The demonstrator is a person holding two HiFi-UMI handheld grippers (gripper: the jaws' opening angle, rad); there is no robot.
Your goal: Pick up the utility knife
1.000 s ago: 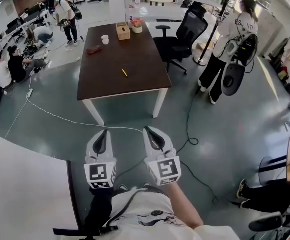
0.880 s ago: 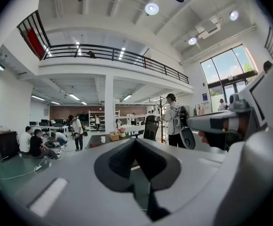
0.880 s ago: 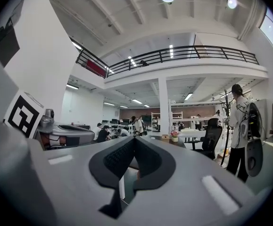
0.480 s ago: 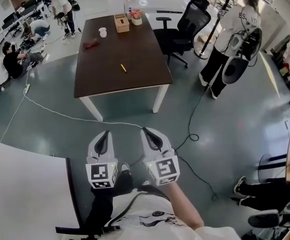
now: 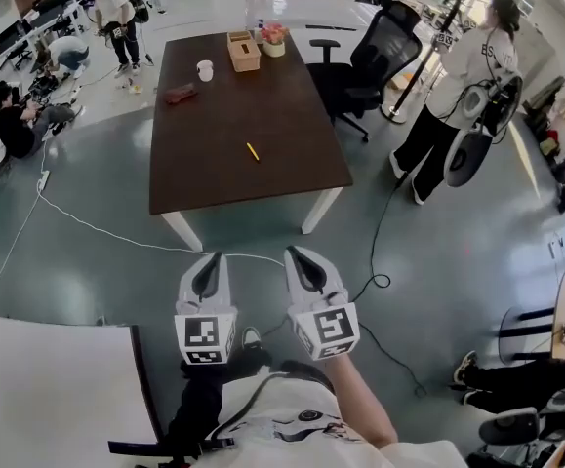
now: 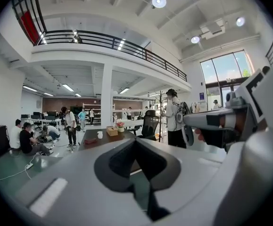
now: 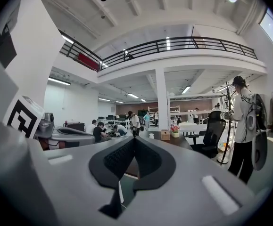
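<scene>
**A:** Logging position first. Where is the utility knife (image 5: 252, 151)?

**B:** Lying flat on the dark brown table (image 5: 214, 174), on the right half of the top and nearer the near edge. Yellow, set slantwise, nothing touching it.

**A:** What else is on that table?

**B:** At its far end there is a wooden tissue box (image 5: 244, 51) with a small flower pot (image 5: 274, 35) just beside it. A white cup (image 5: 204, 70) stands left of the box. A reddish-brown item (image 5: 180, 94) sits near the left edge; cannot tell what it is.

**A:** Left gripper (image 5: 212, 261)?

**B:** Off the table, short of its near edge, above the grey floor (image 5: 438, 252). Its own view shows the jaws pressed together at the tips with nothing between them. The table stands beyond them in that view.

**A:** Right gripper (image 5: 298, 259)?

**B:** Just beside the left one, on the same near side of the table and well apart from the knife. Fingers closed tip to tip, empty.

**A:** Around the table?

**B:** A black office chair (image 5: 370, 61) stands at the far right corner. A standing person in a white top (image 5: 463, 66) is further right, past the chair. A white cable (image 5: 97, 224) crosses the floor by the near left leg. Several people (image 5: 9, 125) are low on the floor, well off the table's left side.
</scene>
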